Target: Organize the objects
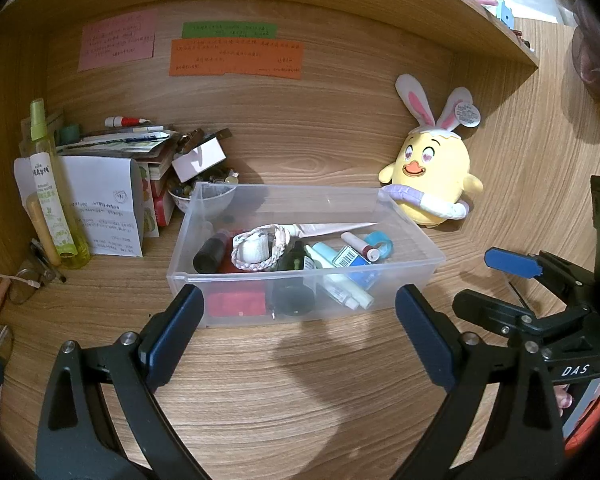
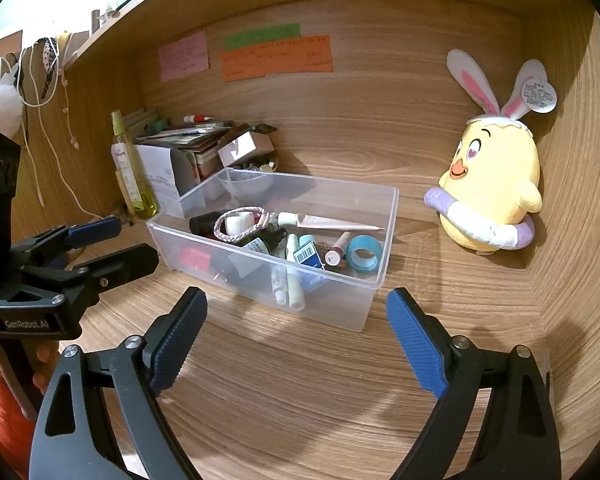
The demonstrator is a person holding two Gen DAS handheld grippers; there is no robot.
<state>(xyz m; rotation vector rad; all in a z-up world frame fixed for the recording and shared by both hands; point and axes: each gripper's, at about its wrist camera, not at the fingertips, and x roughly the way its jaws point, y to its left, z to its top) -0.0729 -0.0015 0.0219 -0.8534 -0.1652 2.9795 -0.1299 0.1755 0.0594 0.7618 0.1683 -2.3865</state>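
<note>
A clear plastic bin (image 1: 416, 236) (image 2: 384, 248) stands on the wooden desk, holding several small items: a white braided band (image 1: 256, 248) (image 2: 236, 226), a dark bottle (image 1: 292, 280), white tubes (image 2: 294, 284), a blue tape roll (image 2: 364, 258) and a red block (image 1: 236, 302). My left gripper (image 1: 300, 308) hovers open just in front of the bin's near wall, nothing between its fingers. My right gripper (image 2: 296, 314) is open too, short of the bin's near corner, and empty. Each gripper shows at the edge of the other's view.
A yellow chick plush with rabbit ears (image 1: 432, 176) (image 2: 492, 188) leans in the back right corner. At the back left stand a green spray bottle (image 1: 52, 184) (image 2: 130, 168), a paper stack with boxes (image 1: 140, 148) and a small bowl (image 1: 204, 196). Sticky notes (image 1: 236, 56) hang on the back panel.
</note>
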